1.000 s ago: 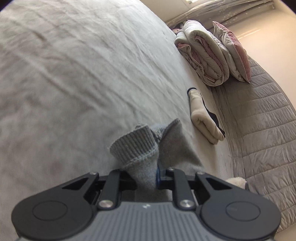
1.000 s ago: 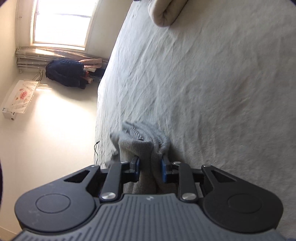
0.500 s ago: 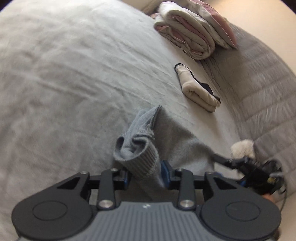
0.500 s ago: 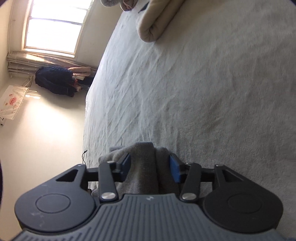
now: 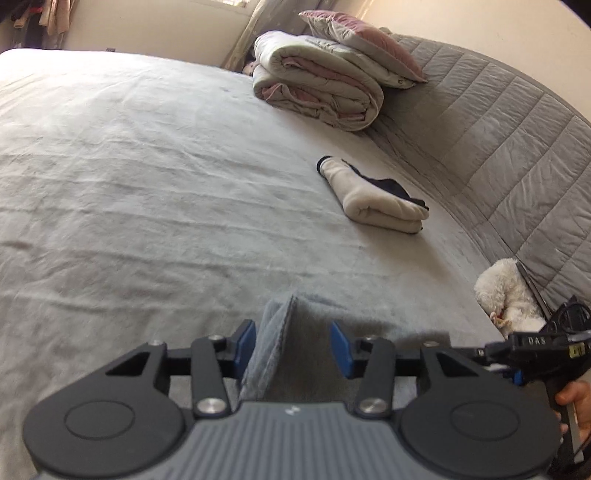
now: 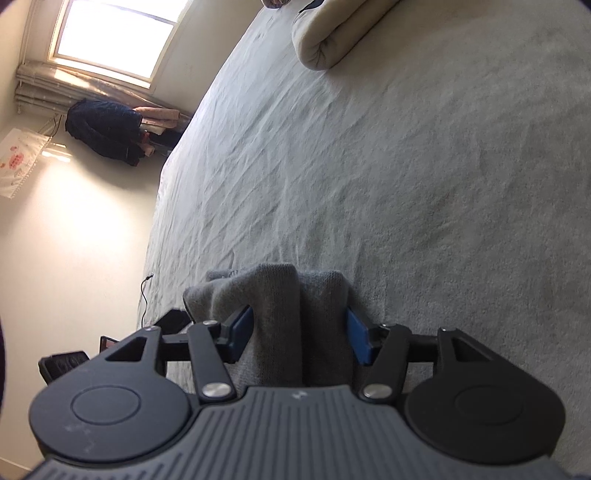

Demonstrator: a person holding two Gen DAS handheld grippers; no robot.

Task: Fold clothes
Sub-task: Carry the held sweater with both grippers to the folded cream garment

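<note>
Bed [image 5: 147,184] bears grey garment [image 6: 288,317] between opening right hand-held gripper [image 6: 300,328].

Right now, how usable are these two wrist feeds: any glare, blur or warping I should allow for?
Left wrist view: even daylight, fisheye bends the quilted headboard, and the grey garment between the left gripper's opening jaws is soft with blur. Right wrist view: the window is blown out white, the bed sheet curves strongly, and the frame sits tilted.
</note>
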